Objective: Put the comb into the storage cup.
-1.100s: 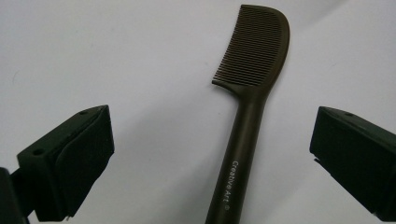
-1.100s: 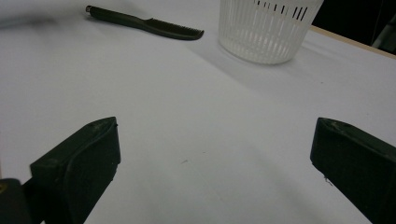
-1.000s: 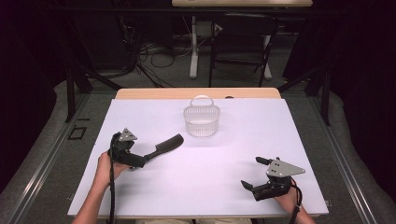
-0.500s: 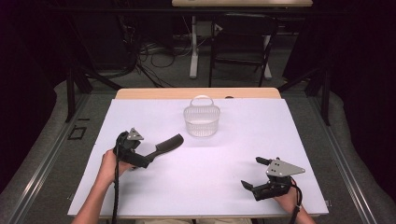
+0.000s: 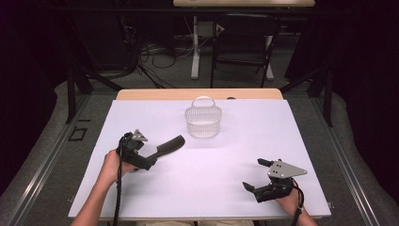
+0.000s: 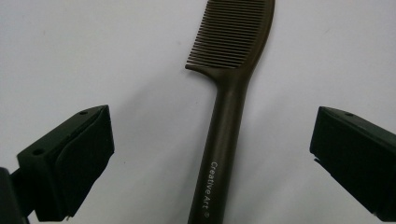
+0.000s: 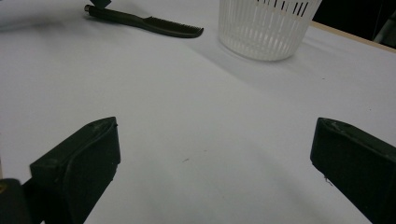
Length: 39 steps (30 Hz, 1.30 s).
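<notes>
Left gripper view: your jaws stand wide apart with the comb [image 6: 224, 140] handle between them, touching neither.

The comb lies flat on the white table [image 5: 226, 188], near the basket [image 5: 203, 121]. Your left gripper [image 5: 153, 157] is spread over the handle; your right gripper [image 5: 254, 176] is spread too, on bare table well apart. Close off-centre and the thin, smooth handle may twist or skid away.

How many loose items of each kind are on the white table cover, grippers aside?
Comb, dark brown, handle lying between the open jaws of the left gripper: 1
Basket, white slatted plastic with a handle: 1
Total: 2
</notes>
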### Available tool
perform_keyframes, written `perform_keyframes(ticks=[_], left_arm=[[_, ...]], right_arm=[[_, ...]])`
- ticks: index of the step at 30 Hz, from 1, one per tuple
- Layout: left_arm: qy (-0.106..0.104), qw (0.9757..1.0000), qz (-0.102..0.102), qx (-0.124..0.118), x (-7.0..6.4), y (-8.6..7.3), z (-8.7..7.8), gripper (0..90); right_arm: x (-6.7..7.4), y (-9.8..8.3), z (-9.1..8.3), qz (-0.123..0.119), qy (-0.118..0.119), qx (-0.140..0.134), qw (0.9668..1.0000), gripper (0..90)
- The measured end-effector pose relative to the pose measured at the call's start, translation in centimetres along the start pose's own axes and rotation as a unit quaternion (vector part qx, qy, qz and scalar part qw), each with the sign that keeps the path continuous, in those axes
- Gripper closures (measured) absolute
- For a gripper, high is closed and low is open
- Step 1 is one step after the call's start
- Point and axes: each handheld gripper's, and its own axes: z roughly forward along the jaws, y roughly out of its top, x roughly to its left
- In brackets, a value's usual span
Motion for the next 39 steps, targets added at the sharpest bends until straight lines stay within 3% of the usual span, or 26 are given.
perform_keyframes(ticks=[7,13,30,39], left_arm=[[0.005,0.9998,0.013,0.015,-0.3,0.7,0.5,0.0],[0.016,0.9984,0.031,0.043,-0.7,1.3,1.0,2.5],[-0.005,0.9945,0.058,0.087,-1.3,2.6,2.2,50.0],[-0.025,0.9910,0.062,0.116,-1.0,3.1,3.0,63.5]], right_arm=[[-0.2,-0.1,0.0,-0.001,-0.004,0.003,1.0000,1.3],[-0.3,-0.1,0.0,-0.003,-0.004,0.005,1.0000,1.3],[-0.3,-0.2,-0.1,-0.002,-0.002,0.004,1.0000,1.3],[-0.3,-0.1,-0.2,-0.003,-0.002,0.004,1.0000,1.3]])
